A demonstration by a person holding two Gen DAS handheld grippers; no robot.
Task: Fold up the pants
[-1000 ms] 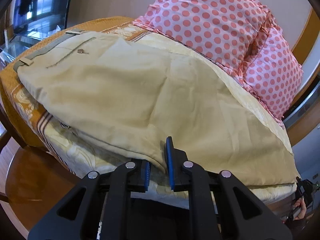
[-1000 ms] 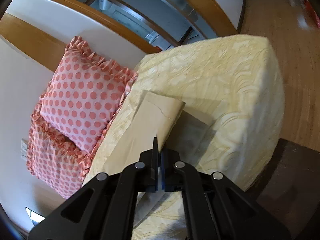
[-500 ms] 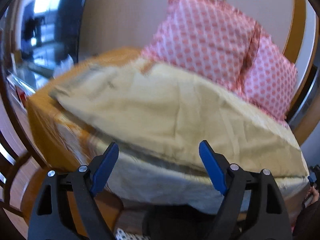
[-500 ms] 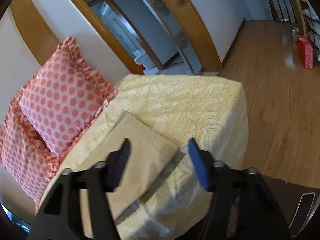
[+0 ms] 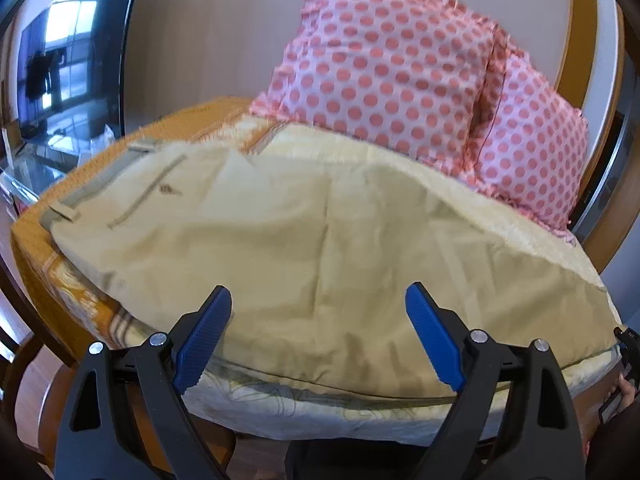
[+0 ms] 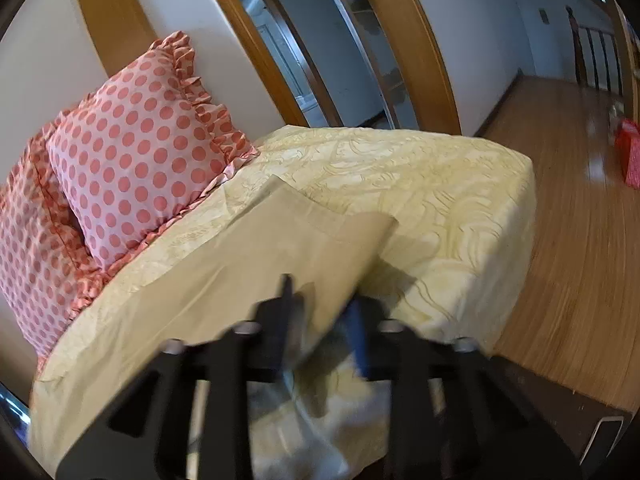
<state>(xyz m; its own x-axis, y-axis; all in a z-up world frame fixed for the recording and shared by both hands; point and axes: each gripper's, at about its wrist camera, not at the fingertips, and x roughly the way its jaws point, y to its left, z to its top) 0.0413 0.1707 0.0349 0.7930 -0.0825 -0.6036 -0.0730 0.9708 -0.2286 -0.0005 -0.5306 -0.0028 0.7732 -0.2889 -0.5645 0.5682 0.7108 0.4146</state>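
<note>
From the left wrist camera I see my left gripper [image 5: 316,336] with its blue-padded fingers [image 5: 202,334] spread wide and holding nothing. Between and beyond them lie the beige pants [image 5: 280,240], spread flat across the yellow patterned bedspread [image 5: 288,400], their near edge running just above the bed's front side. The waistband, with belt loops and a buttoned back pocket, points to the far left, toward the orange end of the cover. Two pink polka-dot pillows [image 5: 384,76] lean against the wall behind the pants. A dark television screen [image 5: 68,60] sits far left.

From the right wrist camera my right gripper [image 6: 320,320] is blurred; its fingers stand a moderate way apart, and the near edge of the pants' leg end [image 6: 280,256] lies in the gap between them. I cannot tell whether either finger touches the cloth. The leg hem stops well short of the bed's far corner. The polka-dot pillows [image 6: 136,160] stand at left, and a wooden floor [image 6: 580,220] stretches to the right, with a red bag [image 6: 630,156] on it.
</note>
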